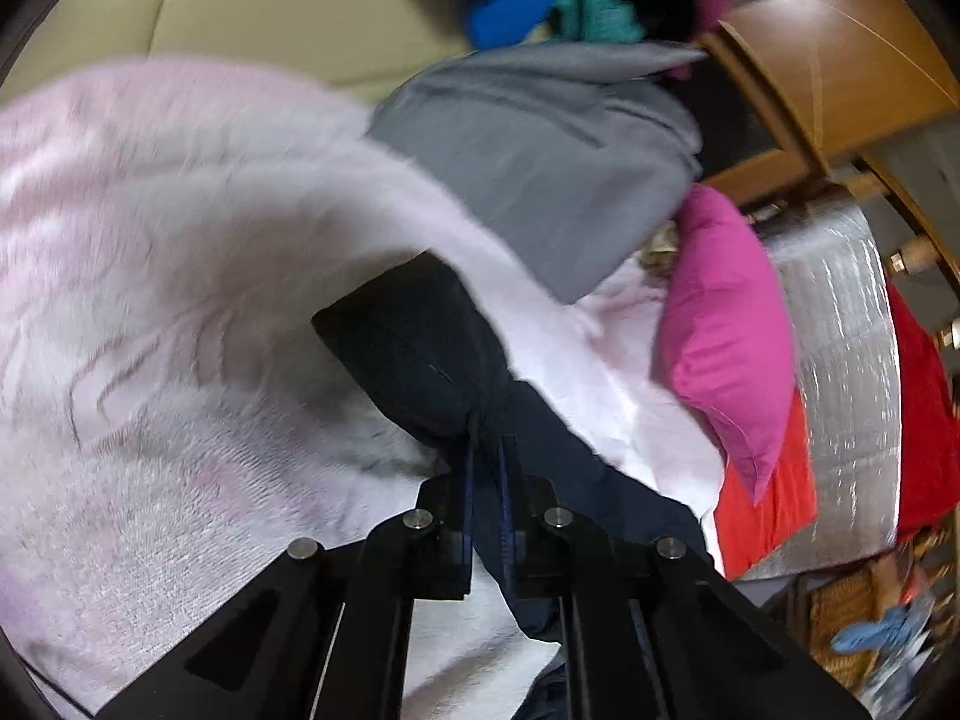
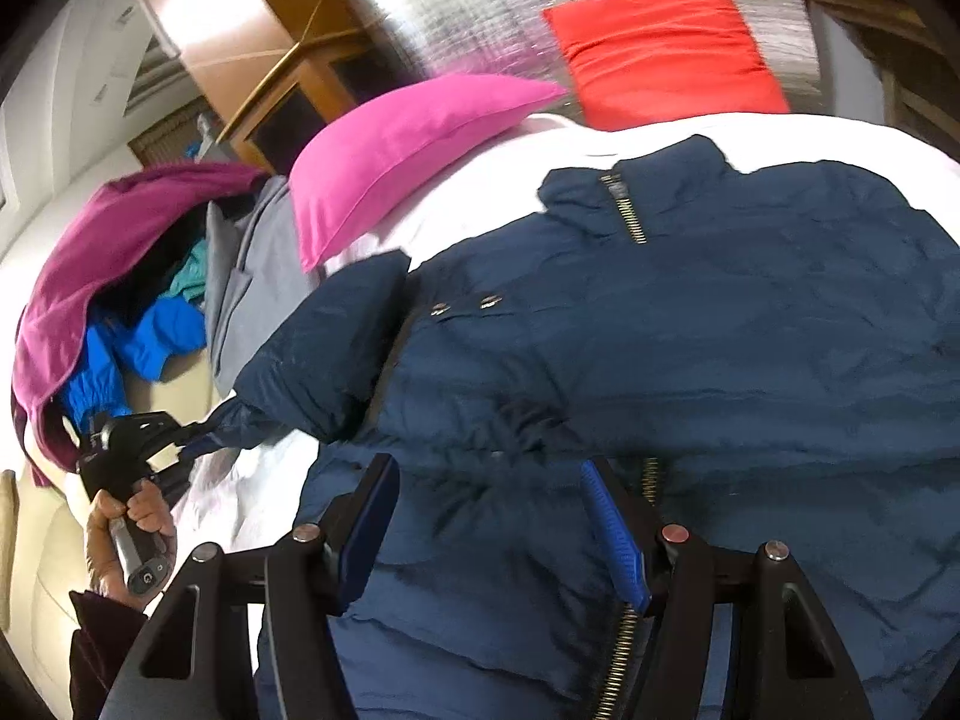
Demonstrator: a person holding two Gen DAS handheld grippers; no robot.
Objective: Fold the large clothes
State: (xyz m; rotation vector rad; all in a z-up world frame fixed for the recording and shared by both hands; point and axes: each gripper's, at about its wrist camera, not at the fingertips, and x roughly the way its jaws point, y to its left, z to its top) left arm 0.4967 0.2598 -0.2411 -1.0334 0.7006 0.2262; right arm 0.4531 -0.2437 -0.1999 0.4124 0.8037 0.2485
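A navy puffer jacket [image 2: 690, 330] with a brass zipper lies spread on a pale pink fleece blanket [image 1: 180, 240]. Its sleeve [image 2: 324, 354] stretches out to the left. My left gripper [image 1: 486, 447] is shut on the sleeve's cuff [image 1: 420, 354], and dark fabric is bunched between its blue pads. In the right wrist view the left gripper [image 2: 195, 441] shows at the sleeve end, with a hand [image 2: 132, 516] on its handle. My right gripper [image 2: 486, 480] hovers open over the jacket's front near the zipper, fingers wide apart.
A grey garment [image 1: 540, 150], a magenta pillow [image 2: 408, 144] and a red cushion [image 2: 660, 48] lie beyond the jacket. A silver foil mat [image 2: 468, 18] and wooden furniture [image 1: 840, 60] stand behind. Blue, teal and purple clothes [image 2: 120, 276] are piled at the left on a cream sofa [image 1: 270, 6].
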